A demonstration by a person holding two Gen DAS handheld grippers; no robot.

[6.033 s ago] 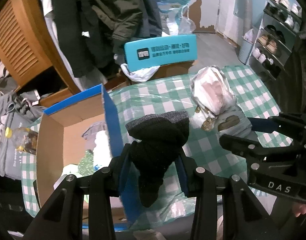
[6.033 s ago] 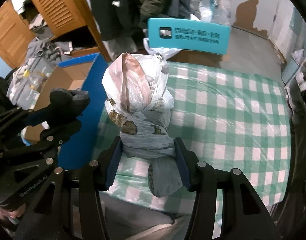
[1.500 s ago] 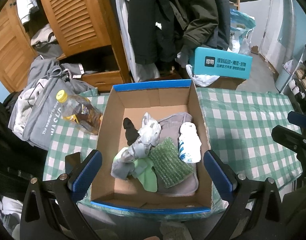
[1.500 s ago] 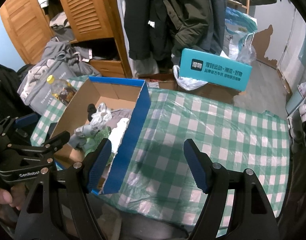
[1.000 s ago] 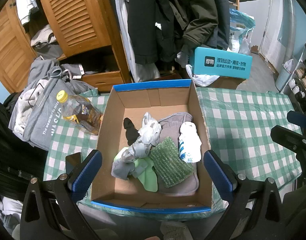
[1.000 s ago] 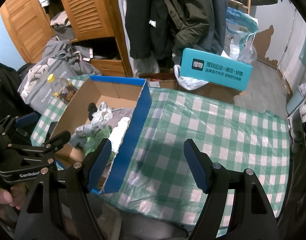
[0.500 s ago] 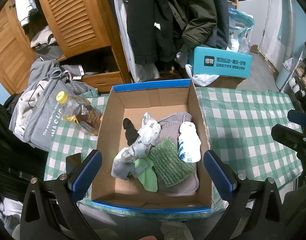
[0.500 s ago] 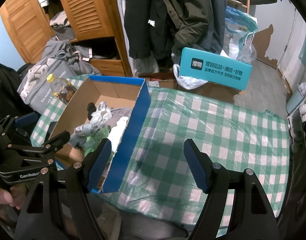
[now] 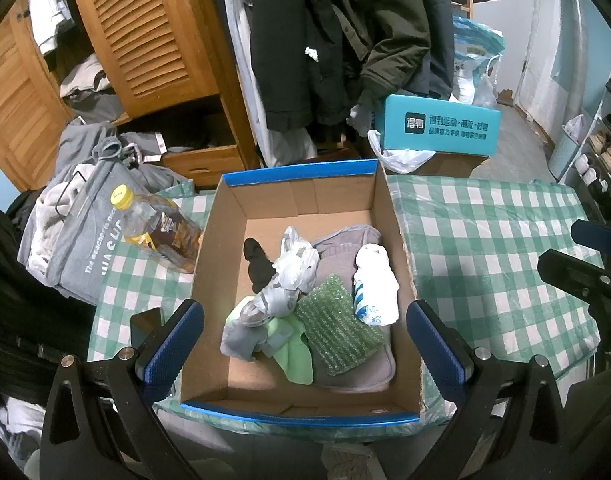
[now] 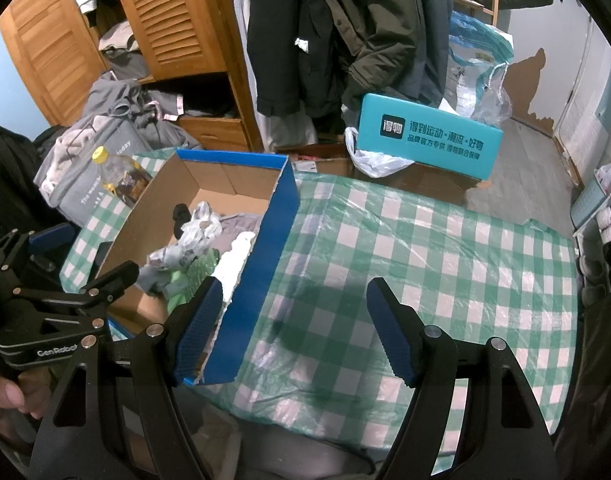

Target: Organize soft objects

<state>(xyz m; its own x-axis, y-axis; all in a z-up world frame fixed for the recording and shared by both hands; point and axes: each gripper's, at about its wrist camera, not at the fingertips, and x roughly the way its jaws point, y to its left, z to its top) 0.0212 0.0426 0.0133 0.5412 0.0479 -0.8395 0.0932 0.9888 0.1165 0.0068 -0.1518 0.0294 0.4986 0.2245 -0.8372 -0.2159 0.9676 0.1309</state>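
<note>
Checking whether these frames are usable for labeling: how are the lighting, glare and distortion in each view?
Left wrist view: dim, even light, sharp on the box; fisheye bends the edges, corners black. Right wrist view: glare streaks on the tablecloth, a soft shadow by the box wall, same edge warping.

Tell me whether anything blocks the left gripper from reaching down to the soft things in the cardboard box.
Nothing visible does. The left gripper is open and empty above the cardboard box, whose top is open. The green bubble wrap, white bundle and black sock lie uncovered inside. The bottle sits outside the box's left wall.
</note>
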